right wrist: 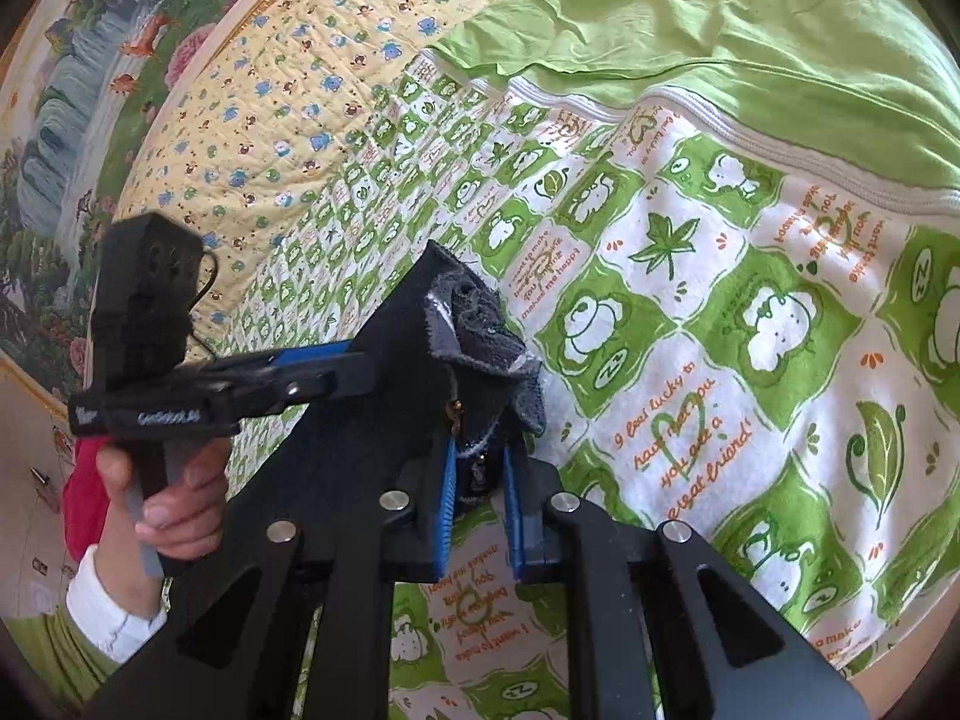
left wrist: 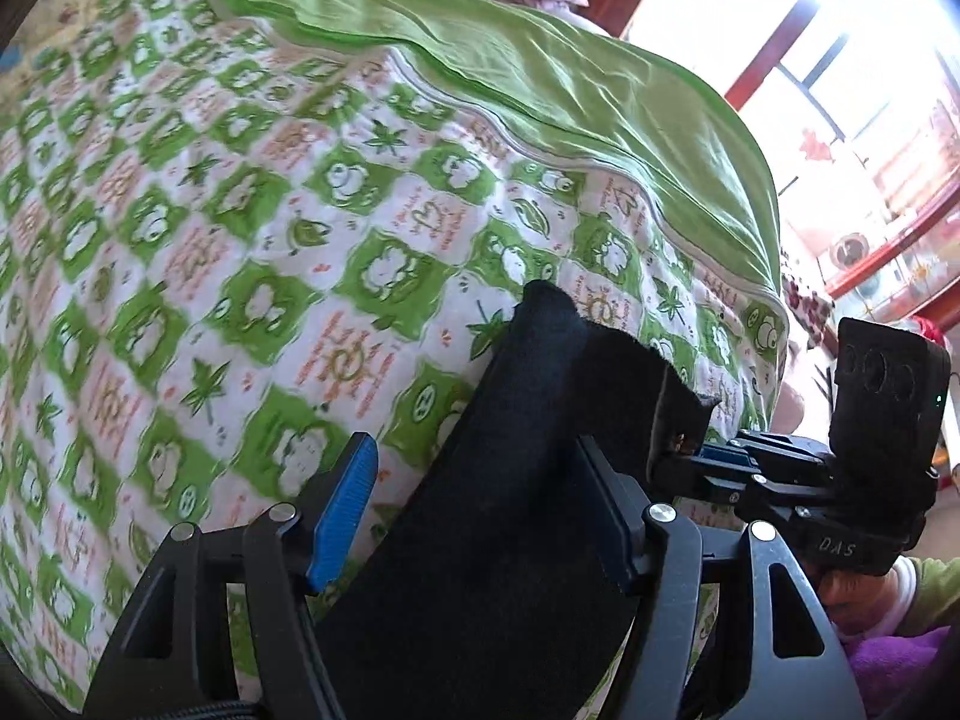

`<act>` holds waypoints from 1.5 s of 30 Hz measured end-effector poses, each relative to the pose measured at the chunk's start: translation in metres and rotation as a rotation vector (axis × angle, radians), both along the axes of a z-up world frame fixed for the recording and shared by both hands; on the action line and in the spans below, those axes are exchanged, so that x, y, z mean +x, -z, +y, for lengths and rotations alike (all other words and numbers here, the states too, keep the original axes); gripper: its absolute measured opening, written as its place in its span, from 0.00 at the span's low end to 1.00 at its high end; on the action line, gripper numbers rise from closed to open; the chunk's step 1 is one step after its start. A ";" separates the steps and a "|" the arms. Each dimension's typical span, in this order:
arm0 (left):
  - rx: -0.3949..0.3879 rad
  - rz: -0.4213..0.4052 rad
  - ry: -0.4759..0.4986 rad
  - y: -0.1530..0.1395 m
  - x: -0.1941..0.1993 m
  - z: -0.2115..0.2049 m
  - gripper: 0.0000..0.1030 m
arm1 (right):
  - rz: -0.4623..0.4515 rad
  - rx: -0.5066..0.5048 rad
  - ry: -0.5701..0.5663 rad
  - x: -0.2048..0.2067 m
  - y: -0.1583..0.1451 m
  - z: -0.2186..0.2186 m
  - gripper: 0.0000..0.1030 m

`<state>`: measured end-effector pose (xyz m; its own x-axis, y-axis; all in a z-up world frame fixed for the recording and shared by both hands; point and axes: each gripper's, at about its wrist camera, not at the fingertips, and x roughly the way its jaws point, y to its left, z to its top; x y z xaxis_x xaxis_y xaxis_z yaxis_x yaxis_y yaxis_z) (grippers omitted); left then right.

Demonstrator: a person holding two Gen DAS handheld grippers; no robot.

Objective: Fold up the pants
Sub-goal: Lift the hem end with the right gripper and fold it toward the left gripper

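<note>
The pants point(left wrist: 516, 456) are black cloth held up above the bed between both grippers. In the left wrist view my left gripper point(left wrist: 480, 516) has its jaws wide apart; the cloth lies against the right finger while the blue left pad point(left wrist: 342, 516) stands clear. The right gripper point(left wrist: 690, 450) reaches in from the right and pinches the cloth's far edge. In the right wrist view my right gripper point(right wrist: 480, 498) is shut on a bunched edge of the pants point(right wrist: 474, 348), grey lining showing. The left gripper point(right wrist: 270, 378) shows there at the cloth's left side.
A green and white frog-print quilt point(left wrist: 240, 252) covers the bed below. A plain green sheet point(left wrist: 540, 60) lies folded at the far side. A yellow quilt point(right wrist: 270, 90) and a painted headboard point(right wrist: 72, 90) stand behind. A bright window point(left wrist: 840, 60) is at the right.
</note>
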<state>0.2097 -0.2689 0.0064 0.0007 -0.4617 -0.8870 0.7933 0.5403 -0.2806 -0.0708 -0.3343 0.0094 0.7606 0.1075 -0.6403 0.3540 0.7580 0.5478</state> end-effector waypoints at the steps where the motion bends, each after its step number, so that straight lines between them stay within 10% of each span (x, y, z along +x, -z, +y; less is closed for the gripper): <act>1: 0.008 0.012 0.019 0.002 -0.001 -0.007 0.59 | 0.000 -0.001 -0.002 0.000 0.000 0.000 0.15; 8: 0.001 0.015 0.128 0.006 -0.011 -0.032 0.12 | 0.001 0.001 -0.004 -0.001 0.000 0.000 0.15; 27: -0.230 -0.163 0.018 -0.090 -0.047 0.069 0.10 | -0.261 0.014 -0.288 0.010 -0.073 0.065 0.14; 45: -0.402 -0.157 -0.264 -0.067 -0.071 0.209 0.10 | -0.209 0.025 -0.571 0.053 -0.059 0.167 0.14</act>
